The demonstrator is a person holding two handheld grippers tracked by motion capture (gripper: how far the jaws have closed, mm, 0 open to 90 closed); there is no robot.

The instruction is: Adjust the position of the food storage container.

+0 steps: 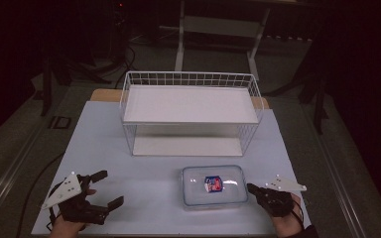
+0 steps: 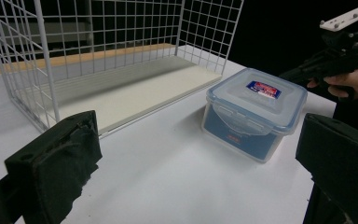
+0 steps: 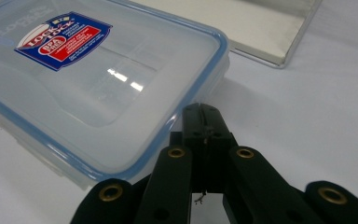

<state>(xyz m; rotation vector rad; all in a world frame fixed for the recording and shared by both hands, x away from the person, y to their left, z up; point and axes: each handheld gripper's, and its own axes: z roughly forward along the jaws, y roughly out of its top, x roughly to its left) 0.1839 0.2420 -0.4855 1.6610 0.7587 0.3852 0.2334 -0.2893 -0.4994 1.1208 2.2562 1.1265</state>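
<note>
The right gripper [image 1: 252,188], jaws pressed together, sits just beside the box [image 1: 213,185]; the left gripper [image 1: 105,189], jaws spread, lies well apart

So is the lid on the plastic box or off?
On. The lid sits flat on top of the plastic box, and its front flap is folded down.

A white bench [image 1: 104,148] is seen from above. A white wire rack [image 1: 191,111] is set at its far middle, with a flat white board [image 1: 186,146] laid under it. A clear plastic box [image 1: 213,186] with a blue-edged lid is placed nearer, toward the right.
</note>
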